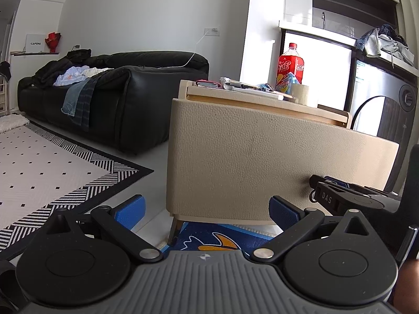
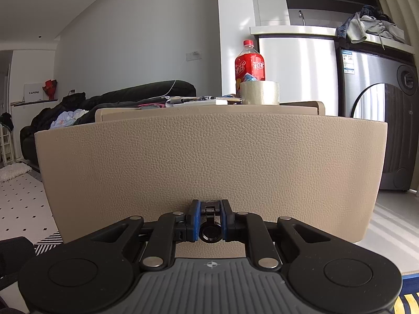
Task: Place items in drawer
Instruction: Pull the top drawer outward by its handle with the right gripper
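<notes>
The beige drawer front (image 2: 209, 162) faces the cameras, its long axis running sideways. The right claw (image 2: 210, 221), nearly level, is clenched on the black handle (image 2: 210, 231) low on this front. The left claw (image 1: 207, 209) is released, left of the handle.

This is a lived-in home, an open living room. A black leather sofa (image 1: 112, 89) strewn with clothes stands at the far left wall, with a black-and-white patterned rug (image 1: 52, 167) on the pale floor before it. To the right are a front-loading washing machine (image 2: 377, 120) with laundry heaped above it, and nearer, a beige bedside cabinet (image 1: 262, 162) topped with a red drink bottle (image 1: 290, 64).
</notes>
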